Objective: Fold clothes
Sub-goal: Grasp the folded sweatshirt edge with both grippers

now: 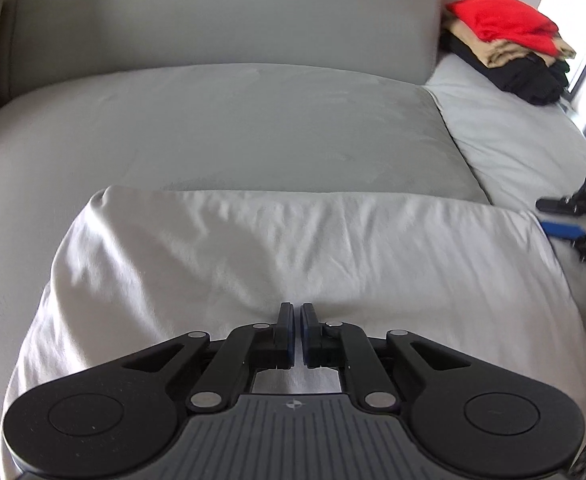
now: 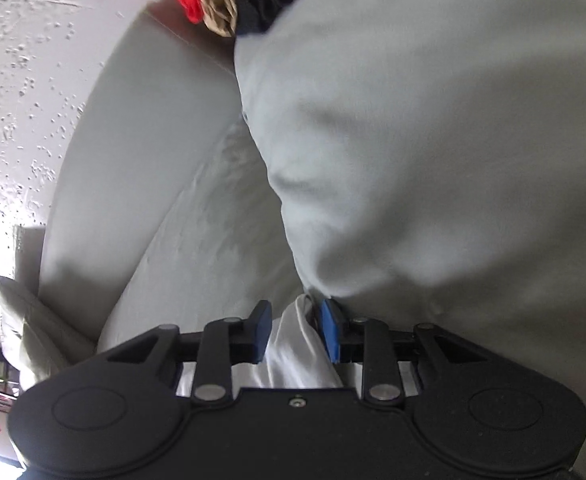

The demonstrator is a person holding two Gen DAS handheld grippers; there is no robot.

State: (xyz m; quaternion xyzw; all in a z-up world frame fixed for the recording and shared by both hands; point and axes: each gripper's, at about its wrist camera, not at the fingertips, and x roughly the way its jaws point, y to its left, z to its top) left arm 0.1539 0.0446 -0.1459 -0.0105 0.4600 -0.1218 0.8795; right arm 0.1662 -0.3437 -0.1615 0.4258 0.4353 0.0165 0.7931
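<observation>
Left wrist | white garment (image 1: 293, 248) long axis left-right | left gripper (image 1: 297, 312) jaws pinch it | right gripper (image 2: 295, 320) jaws apart

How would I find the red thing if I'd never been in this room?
Look at the big grey sofa and follow its seat to the far right end, near the bright window. A stack of folded clothes sits there against the wall. The red garment is the top piece, lying on a tan one with black ones underneath, and it is the only bright colour there.
</observation>
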